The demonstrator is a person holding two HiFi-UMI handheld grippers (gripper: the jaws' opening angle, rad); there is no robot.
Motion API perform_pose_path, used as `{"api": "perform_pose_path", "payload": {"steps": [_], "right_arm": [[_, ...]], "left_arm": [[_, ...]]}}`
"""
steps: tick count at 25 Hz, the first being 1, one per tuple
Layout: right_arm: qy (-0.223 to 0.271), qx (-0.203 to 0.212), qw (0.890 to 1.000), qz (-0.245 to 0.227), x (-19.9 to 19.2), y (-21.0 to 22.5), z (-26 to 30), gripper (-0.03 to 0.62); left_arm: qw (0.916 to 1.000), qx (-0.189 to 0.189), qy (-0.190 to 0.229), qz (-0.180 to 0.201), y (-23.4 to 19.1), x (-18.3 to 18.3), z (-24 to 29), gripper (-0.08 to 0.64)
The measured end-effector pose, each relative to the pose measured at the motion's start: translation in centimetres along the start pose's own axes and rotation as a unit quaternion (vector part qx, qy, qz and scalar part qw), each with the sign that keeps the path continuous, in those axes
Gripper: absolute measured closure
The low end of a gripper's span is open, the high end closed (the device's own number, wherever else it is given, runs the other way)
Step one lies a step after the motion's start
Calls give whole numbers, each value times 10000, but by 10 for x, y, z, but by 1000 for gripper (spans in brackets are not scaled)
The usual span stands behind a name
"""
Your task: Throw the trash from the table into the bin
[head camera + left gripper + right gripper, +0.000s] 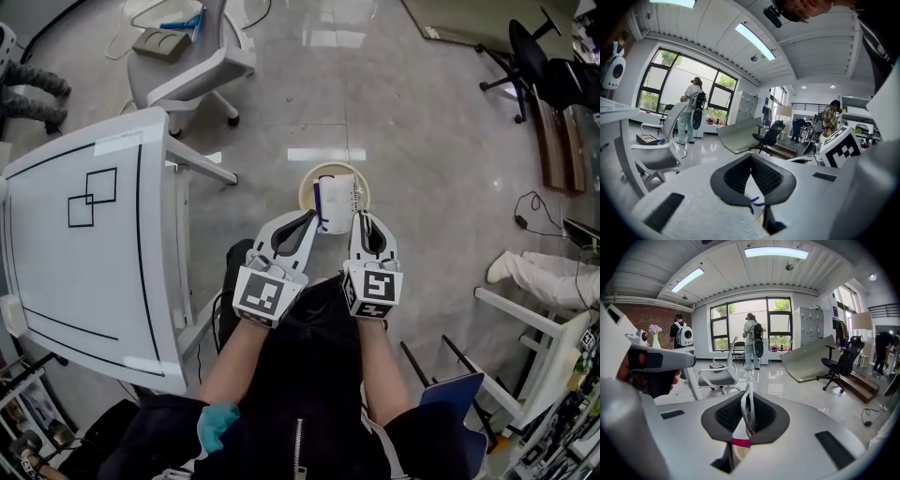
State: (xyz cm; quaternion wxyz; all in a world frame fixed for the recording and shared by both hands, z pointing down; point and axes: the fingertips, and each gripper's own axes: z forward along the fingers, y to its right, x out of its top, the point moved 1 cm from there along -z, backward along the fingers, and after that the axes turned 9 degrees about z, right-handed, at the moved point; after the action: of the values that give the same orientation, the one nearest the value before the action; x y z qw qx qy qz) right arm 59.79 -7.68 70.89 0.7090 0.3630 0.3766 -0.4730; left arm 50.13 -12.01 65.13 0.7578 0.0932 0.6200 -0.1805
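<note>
In the head view a white packet (338, 202) with a blue edge hangs between my two grippers, right over the round cream bin (310, 181) on the floor. My left gripper (315, 217) is shut on the packet's left, blue edge. My right gripper (358, 217) is shut on its right edge. The left gripper view shows my left gripper (751, 157) with its pads together and the white packet (754, 199) with blue marks below them. In the right gripper view my right gripper (749, 397) pinches a thin white film (746, 416) with a pink strip.
The white table (56, 281) with black lines stands at the left. A grey chair (187, 66) is behind it. A black office chair (534, 56) is at the far right. A person's white-trousered leg (539, 277) and a white frame (525, 323) lie to the right.
</note>
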Motion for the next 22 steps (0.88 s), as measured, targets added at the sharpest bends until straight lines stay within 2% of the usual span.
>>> {"api": "perform_pose_path", "payload": {"steps": [11,15,18,22], "right_arm": [[46,-7,10000,-55,-105,43,75,568],[73,-11,10000,-52,-148,57,105,568],[46,-18,10000,-21,-180,65,126,568],[-9,-58,10000,3,-217,75,150,568]], "left_arm": [[9996,149,253,40,-16,-115,47,554],[9988,259,246,344,-27,-160,61,554],[9989,384,238,160,-34,-191,66,554],[9984,421,293,237,-36,-219,74,553]]}}
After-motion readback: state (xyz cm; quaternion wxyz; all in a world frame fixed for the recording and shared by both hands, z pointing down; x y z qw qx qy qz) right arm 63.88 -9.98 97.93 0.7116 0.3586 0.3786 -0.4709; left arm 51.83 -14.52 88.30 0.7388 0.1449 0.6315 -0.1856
